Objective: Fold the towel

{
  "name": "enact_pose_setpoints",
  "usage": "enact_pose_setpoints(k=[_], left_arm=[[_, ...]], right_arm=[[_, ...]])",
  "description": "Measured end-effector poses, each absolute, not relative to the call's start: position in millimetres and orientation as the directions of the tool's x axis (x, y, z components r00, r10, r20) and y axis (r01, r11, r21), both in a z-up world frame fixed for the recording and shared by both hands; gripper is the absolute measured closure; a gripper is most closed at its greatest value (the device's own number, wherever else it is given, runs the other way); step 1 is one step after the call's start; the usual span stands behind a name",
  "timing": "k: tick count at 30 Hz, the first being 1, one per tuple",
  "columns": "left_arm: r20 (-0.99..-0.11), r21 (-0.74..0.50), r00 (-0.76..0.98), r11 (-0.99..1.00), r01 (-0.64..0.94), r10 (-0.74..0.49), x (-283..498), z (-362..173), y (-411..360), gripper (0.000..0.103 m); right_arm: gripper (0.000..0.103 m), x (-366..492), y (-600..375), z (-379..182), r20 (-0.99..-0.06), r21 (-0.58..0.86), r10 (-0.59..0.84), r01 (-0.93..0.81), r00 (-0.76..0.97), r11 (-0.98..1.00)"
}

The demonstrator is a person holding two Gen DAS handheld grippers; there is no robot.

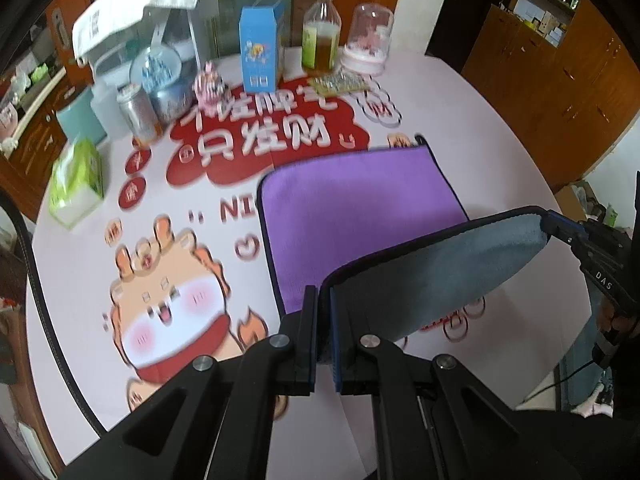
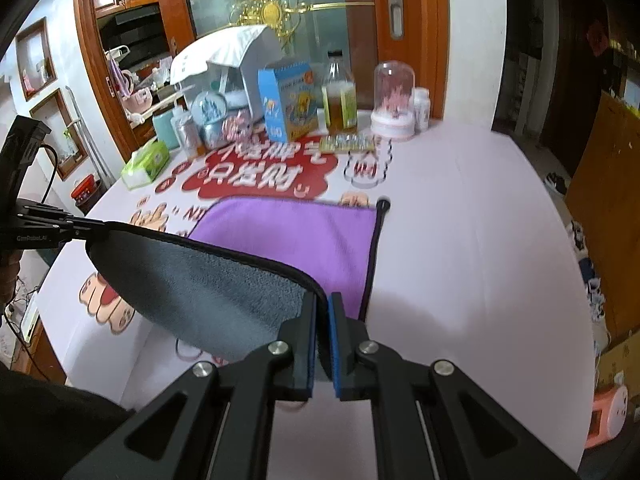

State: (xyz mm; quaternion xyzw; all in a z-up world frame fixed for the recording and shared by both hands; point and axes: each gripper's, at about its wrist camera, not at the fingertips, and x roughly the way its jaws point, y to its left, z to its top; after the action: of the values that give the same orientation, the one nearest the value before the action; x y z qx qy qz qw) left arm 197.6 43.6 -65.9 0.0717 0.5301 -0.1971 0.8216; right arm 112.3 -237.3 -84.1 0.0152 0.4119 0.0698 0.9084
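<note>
A towel, purple on one face and grey on the other with a dark hem, lies on the pink printed table. Its near edge is lifted off the table, so the grey underside faces me. My left gripper is shut on the near left corner. My right gripper is shut on the near right corner; it also shows at the right of the left wrist view. The far half of the towel lies flat, with a hanging loop at its far right corner.
Along the table's far edge stand a green tissue pack, a blue carton, a bottle of yellow liquid, a glass dome, jars and a snow globe. Wooden cabinets stand on the right.
</note>
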Motion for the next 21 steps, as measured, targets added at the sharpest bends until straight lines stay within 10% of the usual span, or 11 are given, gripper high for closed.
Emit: enact_pose_setpoints(k=[21], left_arm=[[-0.866,-0.066,0.444,0.934,0.351,-0.228,322,-97,34,0.099]], right_arm=[[0.097,229,-237,-104,-0.68,-0.012,0.039,-0.064,0.733,0.998]])
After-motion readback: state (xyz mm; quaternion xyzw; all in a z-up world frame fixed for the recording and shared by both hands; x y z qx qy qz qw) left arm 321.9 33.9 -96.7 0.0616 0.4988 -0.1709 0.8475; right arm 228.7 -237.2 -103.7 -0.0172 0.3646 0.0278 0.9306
